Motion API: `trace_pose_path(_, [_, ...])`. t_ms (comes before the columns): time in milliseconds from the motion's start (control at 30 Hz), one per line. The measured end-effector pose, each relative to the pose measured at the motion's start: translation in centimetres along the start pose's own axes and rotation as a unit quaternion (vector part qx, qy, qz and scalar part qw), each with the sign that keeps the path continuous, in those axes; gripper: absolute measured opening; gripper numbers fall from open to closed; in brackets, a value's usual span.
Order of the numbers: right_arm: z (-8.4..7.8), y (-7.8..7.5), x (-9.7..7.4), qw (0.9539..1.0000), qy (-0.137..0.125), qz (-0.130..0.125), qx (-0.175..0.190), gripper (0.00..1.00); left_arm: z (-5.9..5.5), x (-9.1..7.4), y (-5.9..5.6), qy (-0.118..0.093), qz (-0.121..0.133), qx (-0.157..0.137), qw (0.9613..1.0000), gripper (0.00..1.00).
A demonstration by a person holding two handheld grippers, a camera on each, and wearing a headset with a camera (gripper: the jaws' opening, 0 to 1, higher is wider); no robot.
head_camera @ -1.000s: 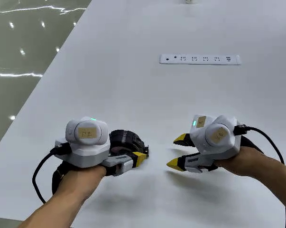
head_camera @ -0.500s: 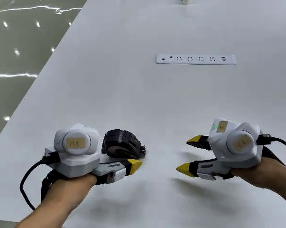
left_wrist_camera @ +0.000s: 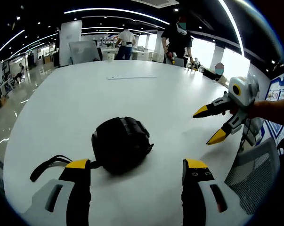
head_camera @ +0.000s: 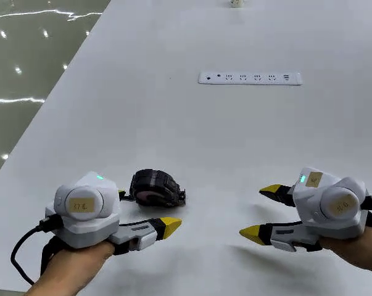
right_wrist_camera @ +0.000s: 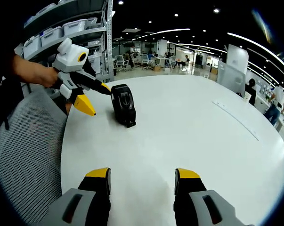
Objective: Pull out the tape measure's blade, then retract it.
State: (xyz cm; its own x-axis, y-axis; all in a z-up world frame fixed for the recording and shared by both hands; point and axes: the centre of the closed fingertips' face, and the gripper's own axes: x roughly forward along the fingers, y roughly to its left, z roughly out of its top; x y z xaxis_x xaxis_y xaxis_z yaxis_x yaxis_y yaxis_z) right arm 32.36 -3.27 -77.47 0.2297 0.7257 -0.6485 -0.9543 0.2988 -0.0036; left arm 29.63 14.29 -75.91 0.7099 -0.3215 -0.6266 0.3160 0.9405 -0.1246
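A white worktable (head_camera: 192, 135) bearing a power strip (head_camera: 250, 78) stands on glossy green floor (head_camera: 25, 68) under ceiling strip lights (left_wrist_camera: 113, 10).

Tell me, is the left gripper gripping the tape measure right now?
No, the tape measure lies free on the table, just ahead of the left gripper, whose jaws stand open.

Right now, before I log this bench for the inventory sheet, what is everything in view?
tape measure: one, black, on the table just ahead of the left claw, blade not pulled out
power strip: one, white, farther along the table
table: one, white
chair: one, grey mesh, at the table's edge
people: at least two, standing beyond the table
left claw: white, yellow tips, open
right claw: white, yellow tips, open, holding nothing
left hand, right hand: one holding each claw
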Motion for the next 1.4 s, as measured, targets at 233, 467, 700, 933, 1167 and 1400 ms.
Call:
trace_pose_path(233, [-0.4,0.2,-0.9,0.9997,-0.014,-0.011,0.019,0.59,0.0,-0.5,-0.5,-0.015,-0.009,0.012,0.9998,0.79])
trace_pose_path(467, [-0.8,0.5,-1.8,0.9989,-0.026,-0.022,0.033,0.64,-0.2,-0.9,-1.0,-0.028,-0.022,0.018,0.9992,0.82])
trace_pose_path(700, [-1.6,0.5,-2.6,0.9975,-0.032,-0.034,0.052,0.75,-0.2,-1.5,-1.2,-0.036,-0.020,0.033,0.9986,0.84])
trace_pose_path(933, [-1.7,0.7,-3.6,0.9961,-0.044,-0.044,0.063,0.77,0.2,-2.2,-1.6,-0.046,-0.023,0.043,0.9977,0.86])
trace_pose_path(1167, [-1.8,1.2,-4.3,0.9949,-0.054,-0.052,0.067,0.82,0.5,-2.7,-2.1,-0.055,-0.030,0.061,0.9961,0.88])
trace_pose_path(1400, [-1.6,1.4,-4.9,0.9934,-0.064,-0.061,0.073,0.86,0.4,-3.2,-2.2,-0.058,-0.031,0.061,0.9959,0.90])
